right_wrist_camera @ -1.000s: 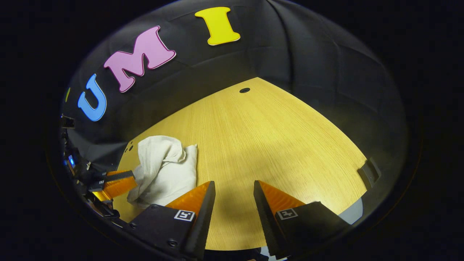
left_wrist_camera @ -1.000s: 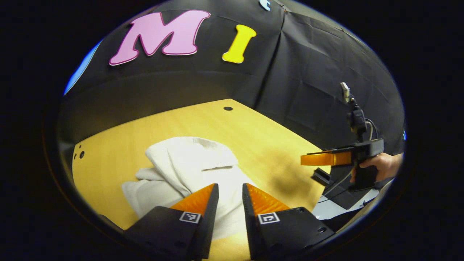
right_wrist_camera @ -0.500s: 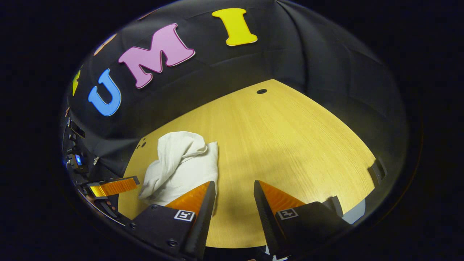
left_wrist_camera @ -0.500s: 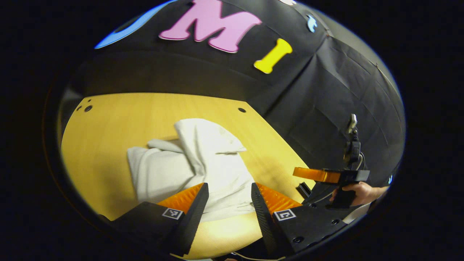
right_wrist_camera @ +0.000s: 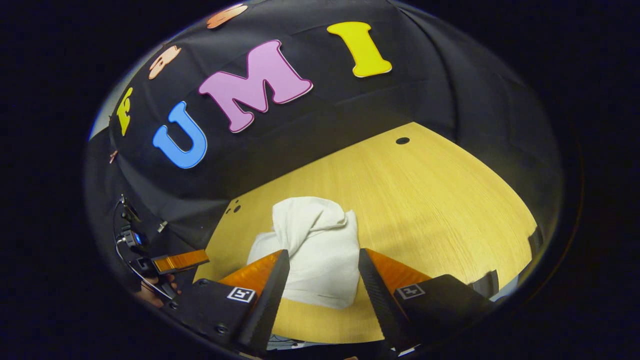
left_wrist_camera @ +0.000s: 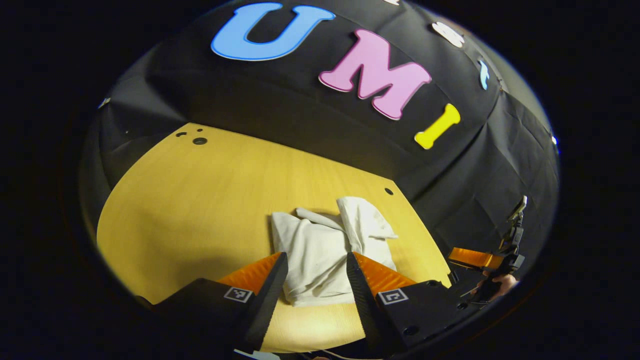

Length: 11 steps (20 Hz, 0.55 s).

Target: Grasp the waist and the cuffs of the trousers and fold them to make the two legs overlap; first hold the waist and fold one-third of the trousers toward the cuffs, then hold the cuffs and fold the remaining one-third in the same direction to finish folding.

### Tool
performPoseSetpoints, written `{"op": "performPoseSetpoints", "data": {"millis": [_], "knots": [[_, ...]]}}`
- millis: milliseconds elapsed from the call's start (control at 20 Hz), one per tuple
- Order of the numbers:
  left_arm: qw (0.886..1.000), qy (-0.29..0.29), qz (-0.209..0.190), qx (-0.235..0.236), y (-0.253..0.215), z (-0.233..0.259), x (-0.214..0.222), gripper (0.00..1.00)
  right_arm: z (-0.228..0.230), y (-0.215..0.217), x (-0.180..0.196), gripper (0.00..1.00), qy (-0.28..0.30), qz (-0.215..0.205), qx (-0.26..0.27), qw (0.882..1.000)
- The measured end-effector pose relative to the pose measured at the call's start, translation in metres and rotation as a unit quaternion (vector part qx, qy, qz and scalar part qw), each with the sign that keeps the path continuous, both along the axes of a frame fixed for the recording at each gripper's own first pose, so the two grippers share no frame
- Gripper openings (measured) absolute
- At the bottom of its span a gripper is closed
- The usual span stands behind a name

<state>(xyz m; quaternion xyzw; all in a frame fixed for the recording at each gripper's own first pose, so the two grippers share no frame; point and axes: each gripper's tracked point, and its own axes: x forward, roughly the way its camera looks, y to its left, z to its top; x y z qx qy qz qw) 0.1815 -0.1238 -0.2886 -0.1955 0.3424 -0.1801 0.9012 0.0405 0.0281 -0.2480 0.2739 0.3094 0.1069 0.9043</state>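
lying in a rumpled, partly folded heap on the wooden counter (left_wrist_camera: 200, 200), the white trousers (left_wrist_camera: 325, 250) sit toward the counter's near edge, with one thicker fold bunched up along their far side and flatter cloth spread nearer the cameras. in the right gripper view the trousers (right_wrist_camera: 315, 245) lie just ahead of the right tongs (right_wrist_camera: 322, 260), whose fingers stand apart with nothing between them, above the cloth's near edge. the left tongs (left_wrist_camera: 315, 262) are likewise spread wide and empty, framing the trousers' near part without clearly touching it. off to the side in the left gripper view, the right tongs (left_wrist_camera: 470, 257) show near the counter's corner, held by a hand (left_wrist_camera: 492, 285). two small holes (left_wrist_camera: 195, 139) mark the counter's far corner.
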Motion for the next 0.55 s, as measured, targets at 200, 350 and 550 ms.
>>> {"op": "performPoseSetpoints", "data": {"millis": [200, 350, 550], "knots": [[0.999, 0.003, 0.044, -0.006, 0.033, -0.001, -0.001, 0.76, 0.014, 0.006, 0.006, 0.91, -0.027, 0.008, -0.011, 1.000], [0.998, 0.010, 0.061, 0.009, 0.054, -0.012, -0.005, 0.76, 0.005, 0.010, -0.001, 0.91, -0.025, 0.021, -0.028, 0.999], [0.998, 0.020, 0.067, 0.012, 0.058, -0.020, -0.011, 0.76, -0.006, 0.016, -0.009, 0.91, -0.016, 0.031, -0.037, 0.999]]}}
